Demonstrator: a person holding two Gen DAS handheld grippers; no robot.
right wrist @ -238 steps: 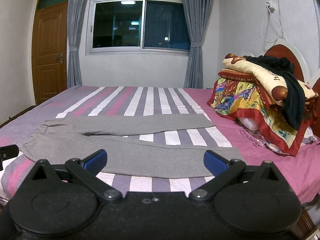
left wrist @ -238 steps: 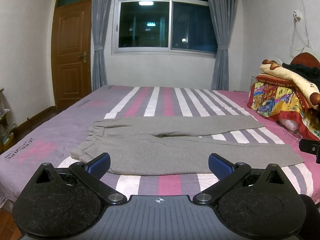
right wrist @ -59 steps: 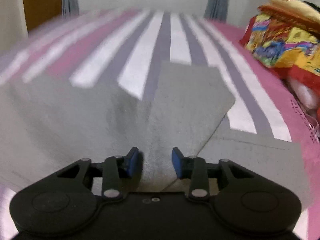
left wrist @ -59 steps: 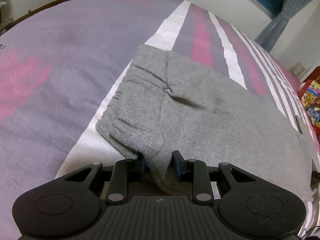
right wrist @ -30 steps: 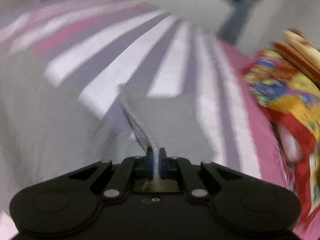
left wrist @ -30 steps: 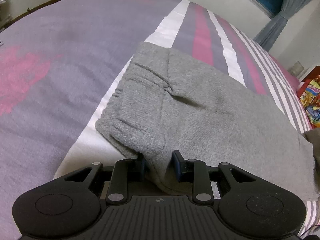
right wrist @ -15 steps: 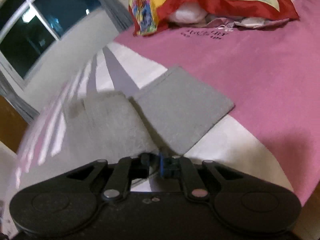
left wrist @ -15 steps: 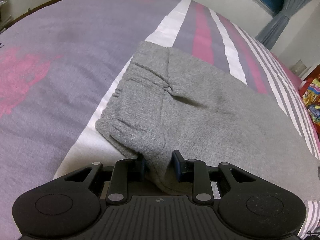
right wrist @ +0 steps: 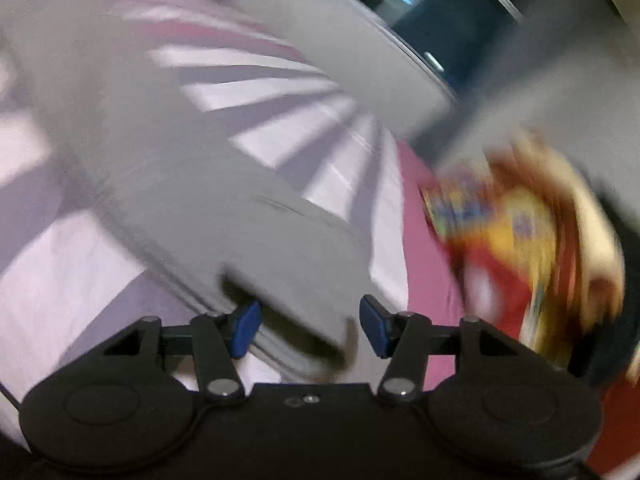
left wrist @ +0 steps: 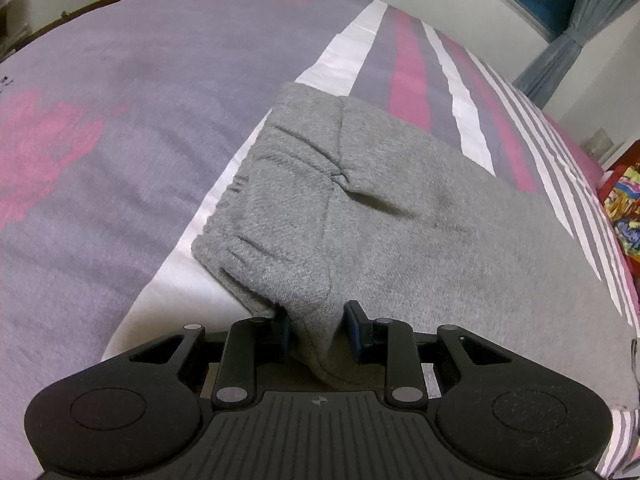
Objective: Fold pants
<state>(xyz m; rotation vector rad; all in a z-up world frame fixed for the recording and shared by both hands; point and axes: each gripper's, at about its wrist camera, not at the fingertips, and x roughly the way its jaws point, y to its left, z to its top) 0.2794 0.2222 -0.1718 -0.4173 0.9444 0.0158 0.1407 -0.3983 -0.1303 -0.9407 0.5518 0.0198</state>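
Note:
Grey sweatpants (left wrist: pixel 400 216) lie on the striped bed with one leg folded over the other. In the left wrist view my left gripper (left wrist: pixel 318 328) is at the near waistband corner, its blue pads partly closed around a bunched fold of the grey cloth. The right wrist view is motion-blurred. There my right gripper (right wrist: pixel 308 328) has its blue fingers apart, and the grey leg end (right wrist: pixel 280 248) lies flat just beyond them, not gripped.
The bed sheet (left wrist: pixel 100 128) has purple, pink and white stripes. A pile of colourful bedding (right wrist: pixel 520 232) sits on the right side of the bed. A window (right wrist: pixel 432 24) and curtain (left wrist: pixel 576 36) are beyond the far edge.
My right gripper was shut on the leg end and carried it across; now its fingers have opened and the cloth lies on the bed. The left gripper has not moved.

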